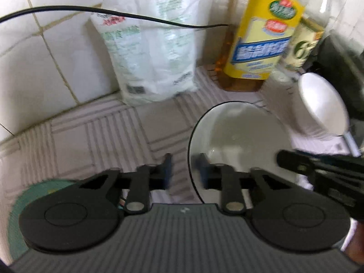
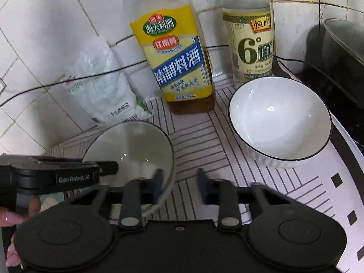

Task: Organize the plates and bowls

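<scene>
A white bowl with a thin black rim (image 1: 241, 141) is tilted in the air above the patterned counter mat (image 1: 95, 136). My left gripper (image 1: 185, 173) straddles its left rim, one finger outside and one inside, with a gap still showing. My right gripper (image 2: 179, 187) stands at the opposite rim of the same bowl (image 2: 134, 145), with a gap between its fingers too. A second white bowl with a ribbed side (image 2: 279, 118) sits on the mat to the right; it also shows in the left wrist view (image 1: 323, 104).
A yellow-labelled cooking wine bottle (image 2: 182, 63), a vinegar bottle (image 2: 250, 43) and a white plastic bag (image 2: 102, 91) stand against the tiled wall. A black cable (image 1: 113, 13) runs along the wall. A dark pot with a glass lid (image 2: 336, 63) stands far right. A green plate edge (image 1: 16, 218) lies low left.
</scene>
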### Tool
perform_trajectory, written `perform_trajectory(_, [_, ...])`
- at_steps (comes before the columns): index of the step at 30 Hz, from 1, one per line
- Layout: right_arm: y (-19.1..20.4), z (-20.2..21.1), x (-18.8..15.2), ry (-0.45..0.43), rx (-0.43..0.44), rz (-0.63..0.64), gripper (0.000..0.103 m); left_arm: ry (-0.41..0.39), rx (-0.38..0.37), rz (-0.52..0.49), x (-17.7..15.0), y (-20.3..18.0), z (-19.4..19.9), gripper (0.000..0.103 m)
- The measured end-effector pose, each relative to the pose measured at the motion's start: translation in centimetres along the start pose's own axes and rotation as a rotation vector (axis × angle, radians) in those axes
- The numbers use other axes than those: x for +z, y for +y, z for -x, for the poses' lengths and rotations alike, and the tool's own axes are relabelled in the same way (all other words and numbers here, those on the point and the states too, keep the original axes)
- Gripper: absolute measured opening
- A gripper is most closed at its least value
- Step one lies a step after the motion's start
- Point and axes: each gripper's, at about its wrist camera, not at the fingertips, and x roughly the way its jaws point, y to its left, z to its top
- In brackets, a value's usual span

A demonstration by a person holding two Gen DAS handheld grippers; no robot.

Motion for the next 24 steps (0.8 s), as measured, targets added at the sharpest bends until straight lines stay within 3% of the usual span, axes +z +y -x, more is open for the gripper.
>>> perform_trajectory(2, [-0.2, -0.2, 0.0, -0.001, 0.001, -0.028, 0.005, -0.004, -0.036, 0.013, -0.3, -0.3, 0.6, 0.011])
perform_trajectory(7, [-1.5, -0.9, 0.0, 0.015, 0.036, -0.117, 0.006, -0.037, 0.041, -0.011, -1.2, -1.5, 0.7, 0.009])
perform_trajectory(12, [-1.8, -1.5, -0.3, 0.048, 0.069, -0.168, 0.008, -0.015, 0.0, 0.044, -1.0, -1.0, 1.2, 0.009])
perform_trajectory(15, [-0.7, -0.2, -0.6, 0.001, 0.034, -0.106, 0.009, -0.047, -0.009, 0.03, -1.2, -1.0, 2.8, 0.009])
perform_trajectory(24, [0.2, 5.9, -1.2, -0.074, 0.117, -0.119, 0.01, -0.122, -0.044, -0.036, -2.7, -2.3, 10.2, 0.01])
